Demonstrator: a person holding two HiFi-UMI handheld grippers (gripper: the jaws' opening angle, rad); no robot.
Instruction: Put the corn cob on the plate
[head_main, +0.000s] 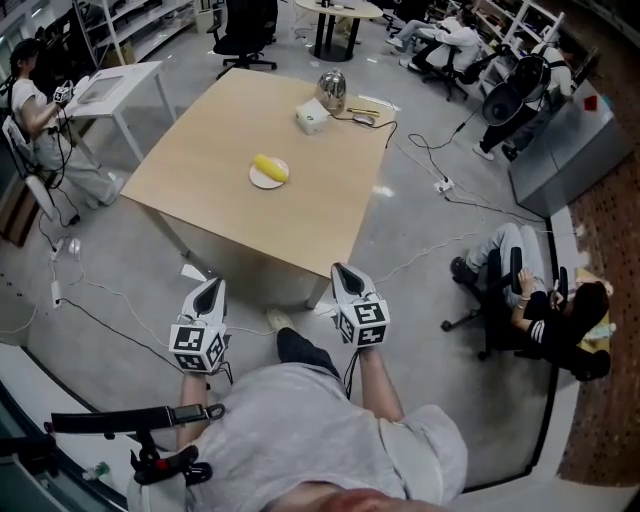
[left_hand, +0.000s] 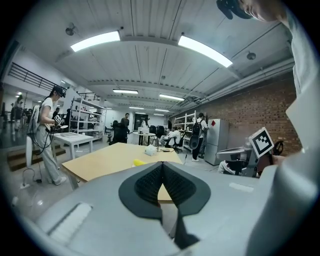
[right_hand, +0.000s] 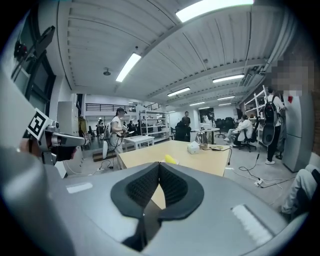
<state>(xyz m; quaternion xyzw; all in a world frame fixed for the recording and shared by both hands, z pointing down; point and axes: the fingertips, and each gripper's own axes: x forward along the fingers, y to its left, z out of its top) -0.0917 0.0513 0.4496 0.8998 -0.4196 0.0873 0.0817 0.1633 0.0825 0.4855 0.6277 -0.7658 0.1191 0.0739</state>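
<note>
A yellow corn cob (head_main: 271, 166) lies on a small white plate (head_main: 262, 180) near the middle of the wooden table (head_main: 210, 170). Both grippers are held well short of the table, over the floor in front of it. My left gripper (head_main: 209, 288) is shut with nothing in it. My right gripper (head_main: 343, 272) is shut and empty too. In the left gripper view the corn cob (left_hand: 139, 162) shows just above the meeting jaws; in the right gripper view the corn cob (right_hand: 171, 159) sits above the jaw tips.
A white box (head_main: 312, 117), a metal kettle (head_main: 331, 89) and a cable lie at the table's far end. A person sits on a chair (head_main: 500, 300) at the right, another stands by a white table (head_main: 118, 84) at the left. Cables cross the floor.
</note>
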